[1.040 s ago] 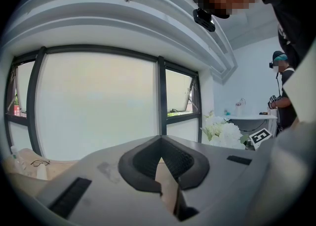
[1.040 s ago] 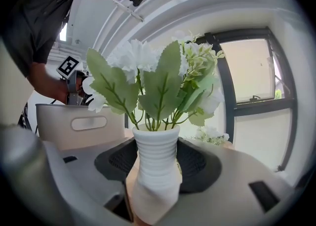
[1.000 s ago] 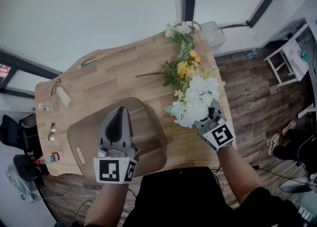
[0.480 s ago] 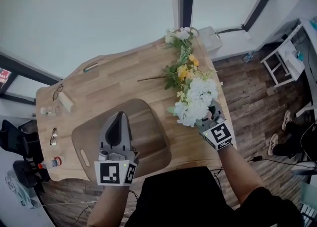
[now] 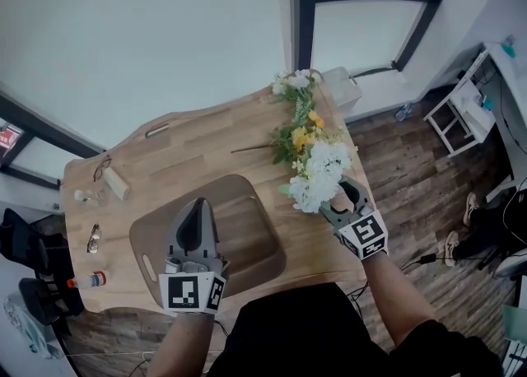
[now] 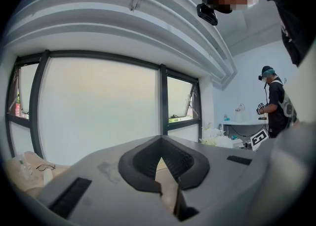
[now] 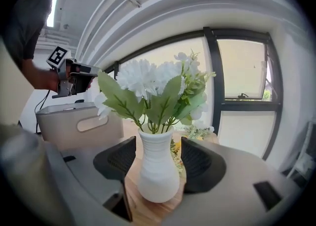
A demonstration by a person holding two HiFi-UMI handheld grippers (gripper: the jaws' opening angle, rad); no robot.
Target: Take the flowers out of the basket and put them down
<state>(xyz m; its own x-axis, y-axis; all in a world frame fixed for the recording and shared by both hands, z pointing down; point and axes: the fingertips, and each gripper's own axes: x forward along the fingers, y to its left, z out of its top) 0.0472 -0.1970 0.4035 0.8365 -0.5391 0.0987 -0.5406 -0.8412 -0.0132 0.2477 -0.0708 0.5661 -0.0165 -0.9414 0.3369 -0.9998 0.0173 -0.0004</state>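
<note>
White flowers [image 5: 319,176] stand in a white ribbed vase [image 7: 157,170] on the wooden table [image 5: 189,153] near its right edge. My right gripper [image 5: 341,199] has the vase between its jaws. The jaws are opening, and a gap shows between each pad and the vase in the right gripper view. The beige basket [image 5: 156,235] sits front left on the table, with nothing visible inside. My left gripper [image 5: 198,205] hovers above it, shut and holding nothing. Yellow flowers [image 5: 298,137] and a white spray [image 5: 295,83] lie on the table beyond the vase.
Two pairs of glasses [image 5: 93,238] [image 5: 100,168] and a small bottle [image 5: 89,280] lie along the table's left side. A white box [image 5: 339,87] sits at the far right corner. Another person [image 6: 274,104] stands at a distant counter. The table's right edge runs just beside the vase.
The right gripper's fingers have spread wider around the vase's base. The vase of white flowers stays at the table's right edge. The left gripper holds still over the basket.
</note>
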